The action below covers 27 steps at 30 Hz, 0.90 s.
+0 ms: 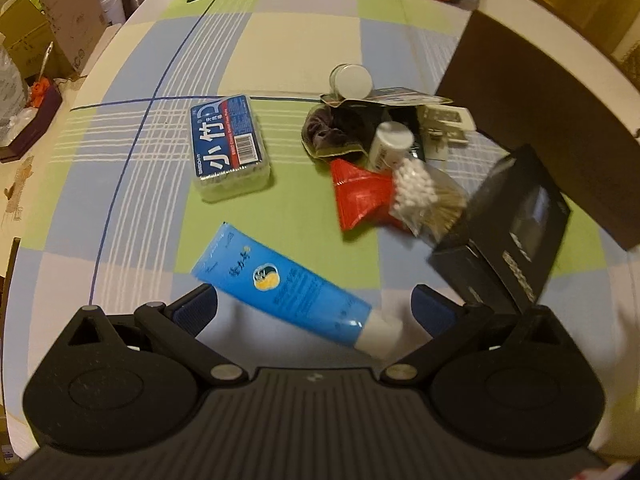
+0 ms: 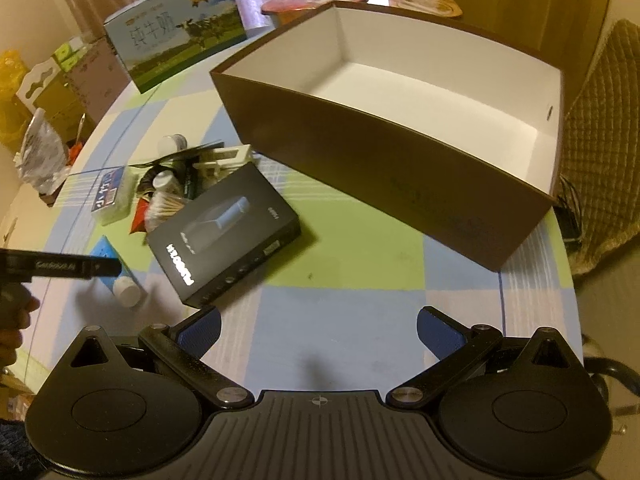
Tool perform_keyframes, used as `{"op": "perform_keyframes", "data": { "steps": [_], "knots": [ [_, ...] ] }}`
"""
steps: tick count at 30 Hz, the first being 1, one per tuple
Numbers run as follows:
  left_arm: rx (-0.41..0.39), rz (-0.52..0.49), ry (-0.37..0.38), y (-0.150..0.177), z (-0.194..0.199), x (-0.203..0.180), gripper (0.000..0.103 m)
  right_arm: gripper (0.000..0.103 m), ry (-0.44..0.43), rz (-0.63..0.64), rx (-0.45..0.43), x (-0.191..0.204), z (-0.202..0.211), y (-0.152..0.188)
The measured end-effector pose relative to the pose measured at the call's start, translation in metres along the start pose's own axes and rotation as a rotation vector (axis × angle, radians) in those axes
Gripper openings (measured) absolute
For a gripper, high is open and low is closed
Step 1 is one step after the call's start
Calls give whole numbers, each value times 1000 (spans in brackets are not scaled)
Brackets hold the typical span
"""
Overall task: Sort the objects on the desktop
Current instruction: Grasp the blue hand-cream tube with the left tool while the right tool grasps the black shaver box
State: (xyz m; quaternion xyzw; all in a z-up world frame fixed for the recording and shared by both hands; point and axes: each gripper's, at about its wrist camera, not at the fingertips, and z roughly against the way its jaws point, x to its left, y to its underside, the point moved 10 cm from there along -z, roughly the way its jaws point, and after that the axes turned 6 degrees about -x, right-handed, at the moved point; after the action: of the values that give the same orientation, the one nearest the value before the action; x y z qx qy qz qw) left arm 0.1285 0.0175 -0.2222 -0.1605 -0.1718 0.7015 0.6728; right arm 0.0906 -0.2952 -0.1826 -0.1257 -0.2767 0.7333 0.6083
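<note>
The blue plastic squeeze tube with a white cap (image 1: 286,286) lies on its side at the near edge of the clutter, between the wide-spread jaws of the left gripper (image 1: 314,310), which has hold of nothing. It looks light and soft-walled, so a pinch across the flat blue body near the middle should yield a little and hold; the smooth skin may slide, and the round cap end would roll. The right gripper (image 2: 320,330) hovers, jaws wide and empty, over bare cloth just in front of the black cardboard product box (image 2: 226,236). Far right stands the large brown open box with a white inside (image 2: 400,128), seemingly empty. The checked green, blue and white tablecloth (image 1: 280,60) may wrinkle. Cartons crowd the room's left side.
</note>
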Motion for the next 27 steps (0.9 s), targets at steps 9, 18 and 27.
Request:
{"op": "perform_keyframes", "data": {
  "steps": [9, 18, 27],
  "knots": [
    [35, -2, -29, 14, -13, 19, 94, 101, 4, -22, 26, -7, -9, 7],
    [10, -16, -25, 27, -8, 57, 50, 101, -5, -29, 47, -1, -20, 8],
    [-32, -29, -34, 22, -8, 77, 30, 101, -57, -131, 57, 23, -42, 2]
  ]
}}
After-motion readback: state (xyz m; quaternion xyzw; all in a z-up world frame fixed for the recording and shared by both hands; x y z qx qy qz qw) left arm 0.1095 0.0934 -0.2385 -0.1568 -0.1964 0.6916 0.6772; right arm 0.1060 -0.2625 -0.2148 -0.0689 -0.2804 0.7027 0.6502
